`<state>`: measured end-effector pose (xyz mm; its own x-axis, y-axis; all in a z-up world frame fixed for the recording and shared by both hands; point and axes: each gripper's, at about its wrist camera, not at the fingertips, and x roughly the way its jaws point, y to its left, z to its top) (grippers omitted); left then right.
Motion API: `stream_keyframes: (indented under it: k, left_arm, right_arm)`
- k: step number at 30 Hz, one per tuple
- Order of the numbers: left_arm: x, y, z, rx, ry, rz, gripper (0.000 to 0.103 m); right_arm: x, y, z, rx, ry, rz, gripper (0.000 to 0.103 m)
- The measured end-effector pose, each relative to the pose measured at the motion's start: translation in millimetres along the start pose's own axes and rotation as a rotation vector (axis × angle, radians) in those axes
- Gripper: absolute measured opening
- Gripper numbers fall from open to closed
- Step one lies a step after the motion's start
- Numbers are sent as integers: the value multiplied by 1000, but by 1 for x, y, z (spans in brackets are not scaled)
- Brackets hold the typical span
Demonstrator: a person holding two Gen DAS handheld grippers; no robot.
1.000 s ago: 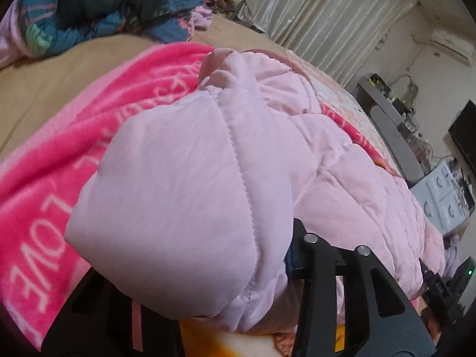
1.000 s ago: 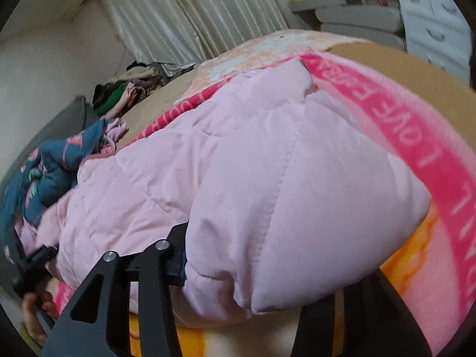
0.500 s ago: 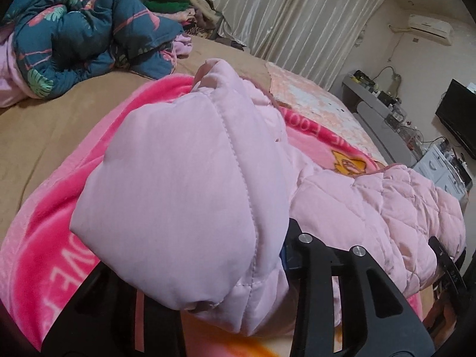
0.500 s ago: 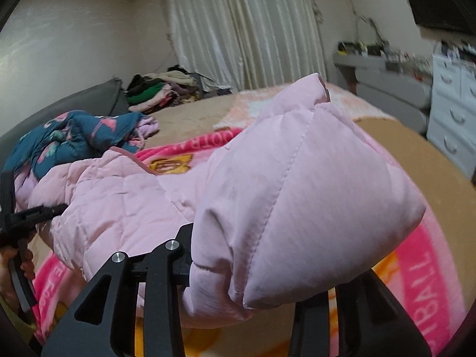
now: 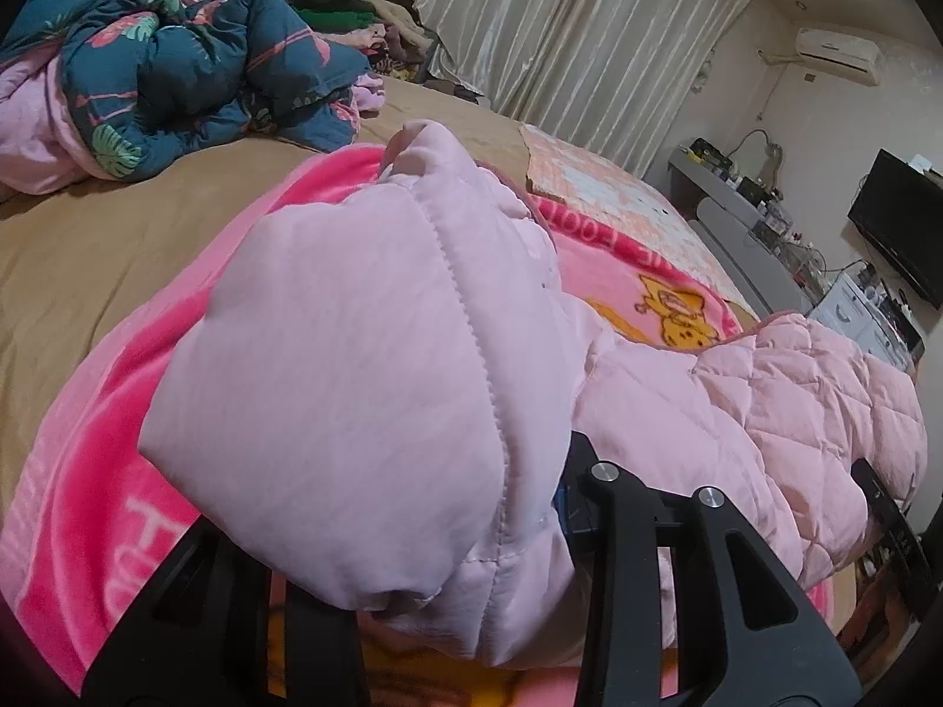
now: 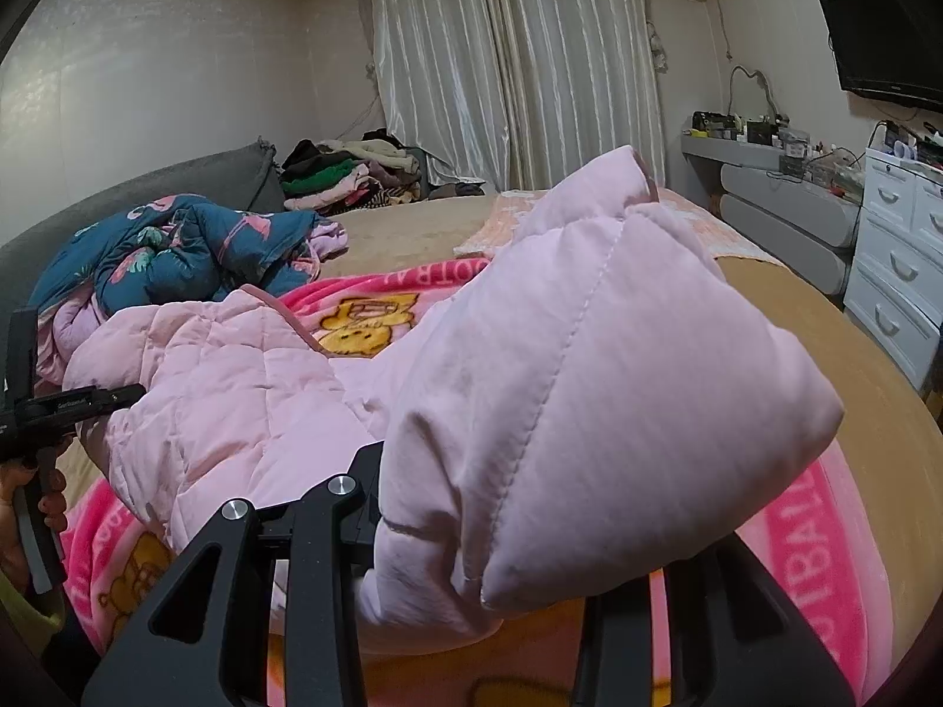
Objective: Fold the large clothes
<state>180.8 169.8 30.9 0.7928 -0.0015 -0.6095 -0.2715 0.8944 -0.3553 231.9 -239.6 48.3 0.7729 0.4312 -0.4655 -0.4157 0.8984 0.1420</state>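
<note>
A pale pink padded jacket [image 5: 353, 353] is held up over a bright pink blanket [image 5: 88, 471] with bear prints on the bed. My left gripper [image 5: 424, 530] is shut on one puffy corner, which bulges over the fingers and hides their tips. My right gripper [image 6: 518, 530] is shut on another puffy corner of the jacket [image 6: 589, 383] in the same way. The quilted body [image 6: 236, 365] sags between the two corners down onto the blanket [image 6: 825, 530]. At the left edge of the right wrist view a hand holds the left gripper's handle [image 6: 35, 406].
A dark blue flowered duvet [image 5: 177, 59] lies bunched at the head of the tan bed [image 5: 88, 247]. A pile of clothes [image 6: 348, 177] sits by the curtains. A grey desk [image 6: 790, 200], white drawers [image 6: 902, 271] and a wall television [image 6: 884, 41] stand to the right of the bed.
Both grippers have risen with the jacket's corners in them. The jacket has come up off the blanket, uncovering the bear print. The right wrist view has rolled to level.
</note>
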Motion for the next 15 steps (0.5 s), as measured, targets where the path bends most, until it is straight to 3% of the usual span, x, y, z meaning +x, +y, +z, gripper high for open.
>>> stream_keyframes:
  k: [15]
  left_arm:
    - [-24,13,-25,25,10,-1,29]
  right_arm:
    - [-34,16,-29,-2,4,-13,34]
